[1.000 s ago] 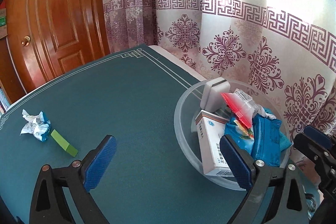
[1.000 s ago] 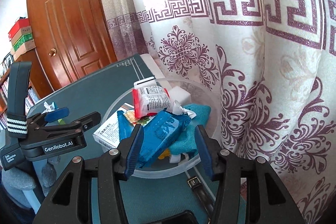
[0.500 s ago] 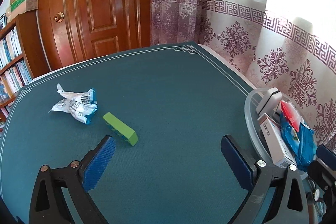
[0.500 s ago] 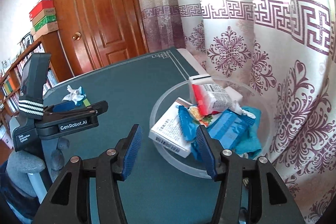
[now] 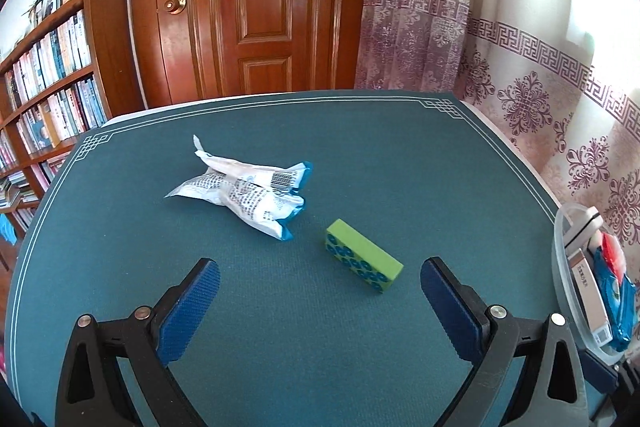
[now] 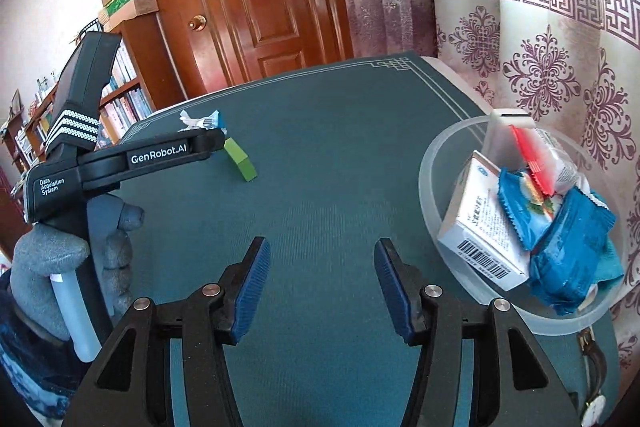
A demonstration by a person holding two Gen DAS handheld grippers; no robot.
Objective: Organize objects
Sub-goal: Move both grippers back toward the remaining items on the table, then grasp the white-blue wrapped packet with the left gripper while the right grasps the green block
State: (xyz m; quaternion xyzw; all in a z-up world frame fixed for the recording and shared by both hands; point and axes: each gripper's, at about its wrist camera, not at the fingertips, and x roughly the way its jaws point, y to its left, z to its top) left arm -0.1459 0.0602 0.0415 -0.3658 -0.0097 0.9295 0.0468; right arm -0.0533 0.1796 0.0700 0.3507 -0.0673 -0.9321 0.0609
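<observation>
A green block (image 5: 363, 261) and a crumpled white-and-blue wrapper (image 5: 248, 194) lie on the teal table (image 5: 360, 147). My left gripper (image 5: 318, 281) is open and empty, just short of the block, with the block between its jaws' line. In the right wrist view the block (image 6: 240, 159) and wrapper (image 6: 202, 121) show beyond the left gripper's body. My right gripper (image 6: 320, 267) is open and empty over bare table. A clear bowl (image 6: 444, 147) at the right holds a white box (image 6: 480, 227), blue packets (image 6: 568, 239) and a red-and-white pack (image 6: 536, 159).
The bowl's rim (image 5: 558, 239) sits at the table's right edge by the patterned curtain (image 5: 560, 87). A wooden door (image 5: 260, 7) and a bookshelf (image 5: 48, 87) stand beyond the table. A wristwatch (image 6: 592, 379) lies near the bowl.
Both grippers have swung left, away from the bowl. The left gripper now faces the green block and wrapper, much closer. The right gripper has drawn back from the bowl.
</observation>
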